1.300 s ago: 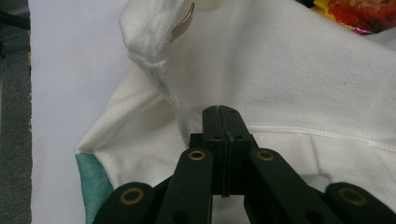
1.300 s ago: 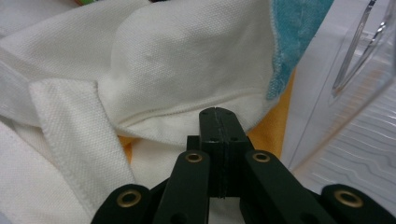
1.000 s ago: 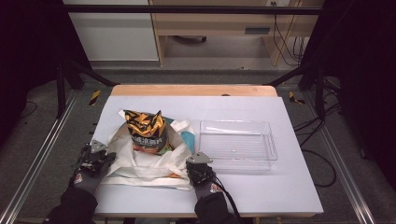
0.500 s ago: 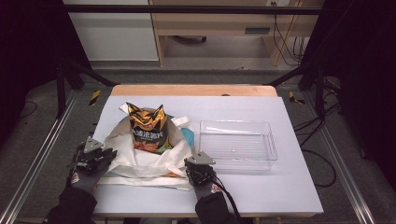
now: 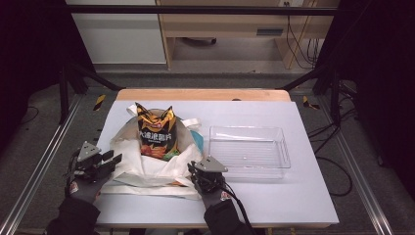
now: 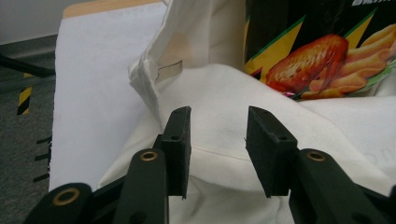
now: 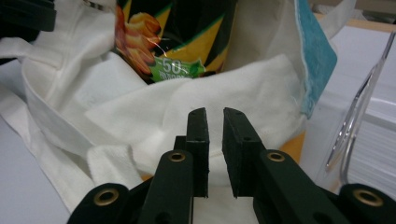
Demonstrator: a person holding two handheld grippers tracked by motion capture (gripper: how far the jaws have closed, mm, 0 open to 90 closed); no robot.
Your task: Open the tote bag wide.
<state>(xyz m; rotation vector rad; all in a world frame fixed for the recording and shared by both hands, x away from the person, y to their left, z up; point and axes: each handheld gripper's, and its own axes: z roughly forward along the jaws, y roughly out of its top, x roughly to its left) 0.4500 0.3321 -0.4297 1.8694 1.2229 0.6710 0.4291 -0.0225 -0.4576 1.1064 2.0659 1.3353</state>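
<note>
left gripper point(image 5: 111, 158): we see it at the left edge of the cloth bag point(image 5: 147, 164), which is our landmark. Its jaws have just been opening; they stand apart now, with white cloth behind them but nothing pressed between the pads.
cloth bag: it lies on the white table point(image 5: 303, 196), its mouth spread toward us and its rim folded down.
snack packet point(image 5: 155, 134): it stands upright inside the bag, at the far side of the mouth, and its top sticks out over the rim.
right gripper point(image 5: 201, 171): it is at the near right corner of the bag. Its jaws have also just been opening and show a narrow gap; the rim is beyond the pads, so we judge it not pinched.
clear tray point(image 5: 248, 152): just right of the bag, with nothing in it.
step in hand: we judge we are letting go of the rim so we can take out the packet.
how to do it well: we should pull both grippers back clear of the cloth first, then take the packet by its upper edge and lift it straight up, so the bag does not drag.
</note>
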